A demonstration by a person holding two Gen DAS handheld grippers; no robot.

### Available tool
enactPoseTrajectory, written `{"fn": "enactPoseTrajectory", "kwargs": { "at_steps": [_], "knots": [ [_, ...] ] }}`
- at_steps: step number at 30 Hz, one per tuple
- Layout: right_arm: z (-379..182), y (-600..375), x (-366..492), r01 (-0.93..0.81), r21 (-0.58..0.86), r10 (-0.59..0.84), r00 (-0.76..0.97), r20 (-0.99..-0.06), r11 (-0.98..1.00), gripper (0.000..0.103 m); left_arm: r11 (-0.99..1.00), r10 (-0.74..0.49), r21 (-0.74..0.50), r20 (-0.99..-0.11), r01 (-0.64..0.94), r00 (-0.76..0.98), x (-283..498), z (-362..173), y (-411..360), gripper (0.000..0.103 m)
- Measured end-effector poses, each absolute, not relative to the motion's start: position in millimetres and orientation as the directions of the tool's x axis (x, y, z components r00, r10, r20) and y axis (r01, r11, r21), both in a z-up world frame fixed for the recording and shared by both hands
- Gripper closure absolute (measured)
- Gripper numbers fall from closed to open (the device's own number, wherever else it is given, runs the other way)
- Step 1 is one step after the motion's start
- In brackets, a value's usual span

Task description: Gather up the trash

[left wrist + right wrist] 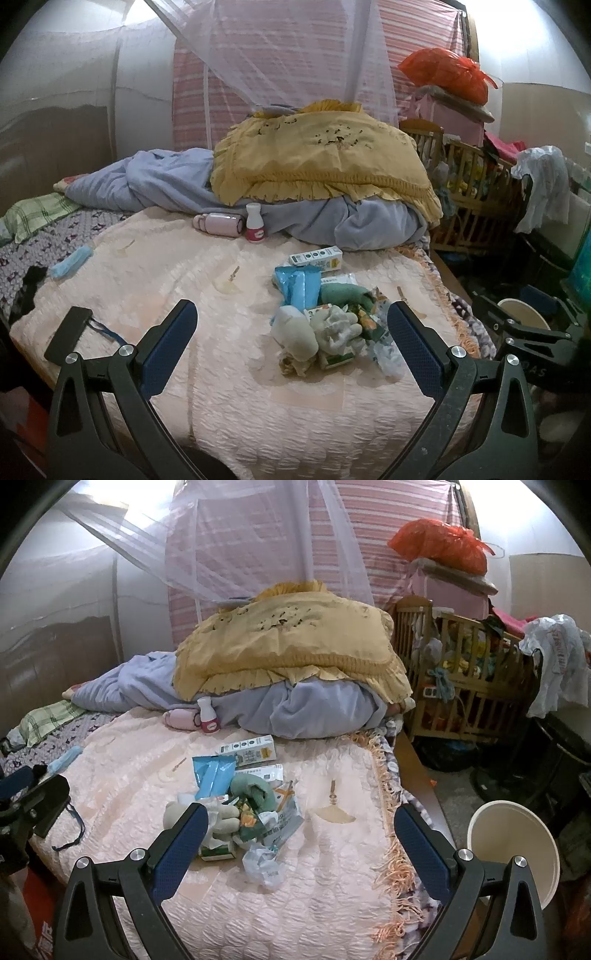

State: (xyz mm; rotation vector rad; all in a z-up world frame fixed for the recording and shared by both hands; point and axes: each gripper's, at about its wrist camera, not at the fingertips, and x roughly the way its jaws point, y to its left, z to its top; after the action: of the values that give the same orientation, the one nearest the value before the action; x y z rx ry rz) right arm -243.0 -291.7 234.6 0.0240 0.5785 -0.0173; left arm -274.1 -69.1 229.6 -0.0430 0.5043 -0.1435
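A heap of trash (pixel 328 325) lies on the pink bedspread (pixel 221 369): a blue wrapper (pixel 299 288), crumpled tissues, cartons and a clear plastic wad; it also shows in the right wrist view (pixel 240 812). A white carton (pixel 316 256) lies just behind the heap. My left gripper (pixel 291 339) is open and empty, hovering in front of the heap. My right gripper (pixel 301 840) is open and empty, its left finger over the heap's near edge. A white bin (pixel 513 849) stands on the floor right of the bed.
A small white bottle (pixel 255 223) and a pink flask (pixel 221 223) lie by the piled blue and yellow bedding (pixel 317 166). A blue face mask (pixel 70 262) lies at the left. A wooden cot (pixel 465 686) stands right of the bed.
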Motion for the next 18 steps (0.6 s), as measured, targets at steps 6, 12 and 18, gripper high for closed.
{"fn": "enactPoseTrajectory", "kwargs": {
  "at_steps": [6,12,18],
  "knots": [
    [235.7,-292.4,-243.8,0.025,0.02,-0.01,0.84,-0.542,0.999,0.003,0.989,-0.146,-0.074,-0.472,0.125,0.869,-272.2,229.1,-69.4,0.001],
    [240.8,-289.9,-242.4,0.029,0.016,-0.016,0.85,-0.527,0.999,0.003,0.989,-0.15,-0.084,-0.478,0.125,0.866,-269.5,229.5,-68.8,0.001],
    [242.5,-288.4,-238.8,0.03,0.013,-0.019,0.853,-0.521,0.999,0.003,0.988,-0.151,-0.086,-0.475,0.125,0.867,-264.8,231.1,-68.7,0.001]
  ]
}}
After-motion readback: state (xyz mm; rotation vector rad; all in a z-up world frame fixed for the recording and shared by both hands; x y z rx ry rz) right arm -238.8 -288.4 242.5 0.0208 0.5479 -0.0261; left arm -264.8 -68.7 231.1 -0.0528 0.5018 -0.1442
